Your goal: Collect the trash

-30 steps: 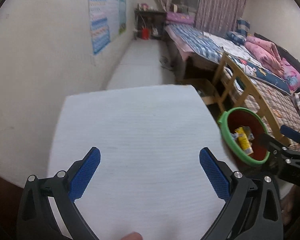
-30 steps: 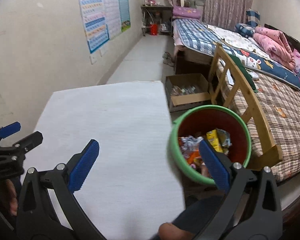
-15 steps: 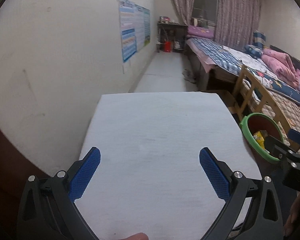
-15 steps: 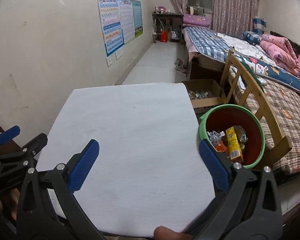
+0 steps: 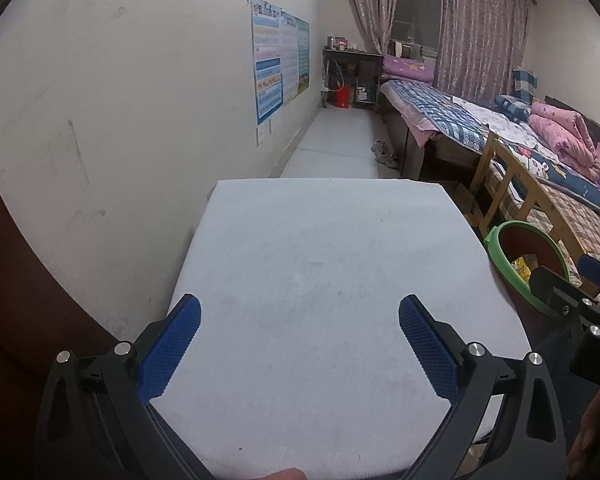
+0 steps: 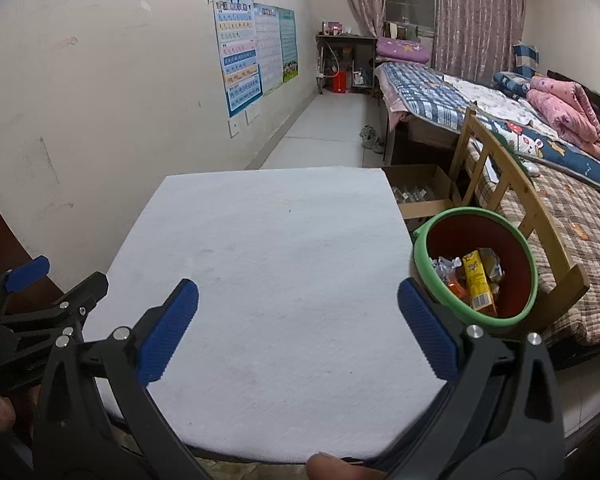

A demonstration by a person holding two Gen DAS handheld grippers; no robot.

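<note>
A green-rimmed red bin (image 6: 476, 268) stands just off the right edge of the white table (image 6: 268, 248). Inside it lie a yellow carton (image 6: 476, 284) and crumpled wrappers (image 6: 446, 270). The same bin (image 5: 528, 264) shows at the right of the left wrist view, partly hidden by the other gripper. My left gripper (image 5: 300, 344) hangs open over the near part of the table (image 5: 320, 264), nothing between its blue pads. My right gripper (image 6: 300, 334) is open too, empty, over the table's near edge beside the bin. No trash lies on the tabletop.
A wooden chair (image 6: 512, 216) stands behind the bin, with a cardboard box (image 6: 420, 194) on the floor beside it. Beds (image 6: 500, 120) fill the right side. A wall with posters (image 6: 256, 48) runs along the left. A strip of floor (image 6: 328, 128) leads to a far desk.
Both grippers have pulled back and tilted up from the bin toward the table's near edge. The bin sits smaller and further right in both views. Jaws stay open.
</note>
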